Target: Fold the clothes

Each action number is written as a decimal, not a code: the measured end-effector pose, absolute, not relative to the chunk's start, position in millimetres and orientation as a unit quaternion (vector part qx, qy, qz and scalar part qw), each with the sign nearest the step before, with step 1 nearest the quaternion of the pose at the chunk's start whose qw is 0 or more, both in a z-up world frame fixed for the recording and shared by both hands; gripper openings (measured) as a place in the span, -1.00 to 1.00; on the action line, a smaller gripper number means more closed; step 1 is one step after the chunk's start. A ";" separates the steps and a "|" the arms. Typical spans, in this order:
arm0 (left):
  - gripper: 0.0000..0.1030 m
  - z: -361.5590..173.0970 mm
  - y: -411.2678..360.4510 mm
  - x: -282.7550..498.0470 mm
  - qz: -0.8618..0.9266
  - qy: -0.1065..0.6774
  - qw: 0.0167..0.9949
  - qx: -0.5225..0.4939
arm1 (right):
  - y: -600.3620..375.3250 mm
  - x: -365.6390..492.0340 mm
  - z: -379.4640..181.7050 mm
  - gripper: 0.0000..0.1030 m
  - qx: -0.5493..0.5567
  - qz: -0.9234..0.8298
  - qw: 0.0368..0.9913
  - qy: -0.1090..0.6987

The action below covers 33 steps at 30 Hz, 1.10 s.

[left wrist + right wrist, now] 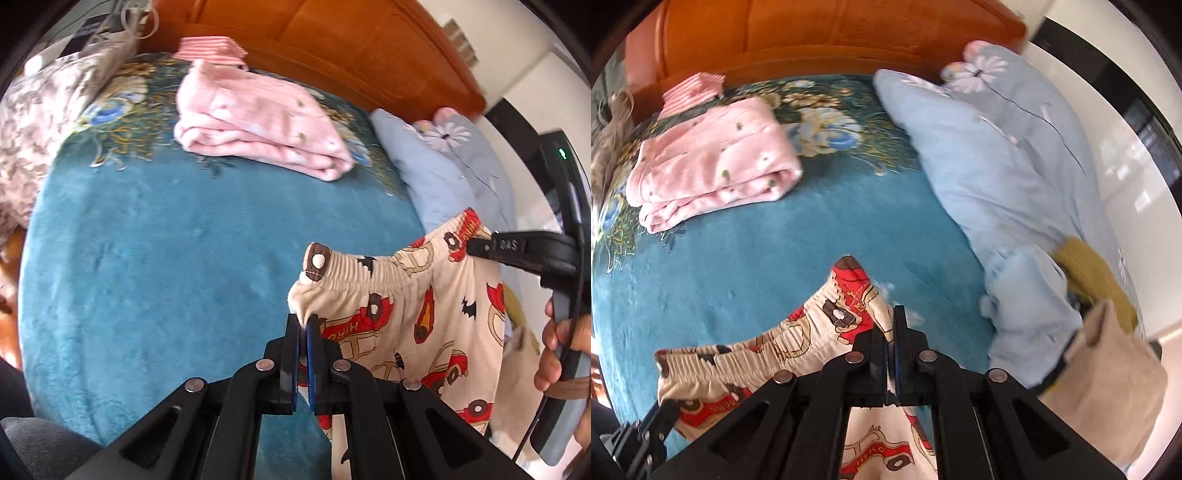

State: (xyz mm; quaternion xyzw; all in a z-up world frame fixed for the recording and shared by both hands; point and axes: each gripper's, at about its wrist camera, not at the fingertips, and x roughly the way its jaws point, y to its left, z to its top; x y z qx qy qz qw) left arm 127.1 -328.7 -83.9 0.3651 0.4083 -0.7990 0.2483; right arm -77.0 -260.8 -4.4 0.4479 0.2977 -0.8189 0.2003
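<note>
Over teal blanket (pixel 147 258): cream printed pants (pixel 424 306) w/ cars, donuts, bats, held up by waistband, stretched between both grippers. Left gripper (pixel 303 321) clamped on one waistband corner, right gripper (pixel 893 314) pinched tight on opposite end. Hand (pixel 557 354) wrapped round right gripper's handle. Farther back, near orange headboard (pixel 332 44): folded pink garment (pixel 258 125), striped item behind. At right, pale blue pillow (pixel 997 147).

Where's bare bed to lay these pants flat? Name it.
Free: the teal blanket between the pink stack and the held pants, widest toward its left edge. Crowded: the headboard end with the stack, and the right side under the blue bedding.
</note>
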 end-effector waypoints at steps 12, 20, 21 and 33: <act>-0.91 -116.4 -331.1 117.5 -0.773 0.419 0.243 0.410 | -303.8 -98.3 -96.4 -0.95 0.567 -0.754 0.189 0.274; -0.90 -120.7 -327.0 113.9 -0.766 0.423 0.248 0.416 | -223.0 -79.6 -31.2 0.02 0.544 -0.791 0.252 0.121; -0.89 -120.9 -326.4 114.0 -0.765 0.423 0.248 0.418 | -200.6 -72.8 -26.6 0.05 0.538 -0.798 0.251 0.098; -0.87 -116.9 -325.5 126.6 -0.758 0.437 0.244 0.418 | 97.4 71.0 -87.4 0.13 0.624 -0.778 0.061 -0.043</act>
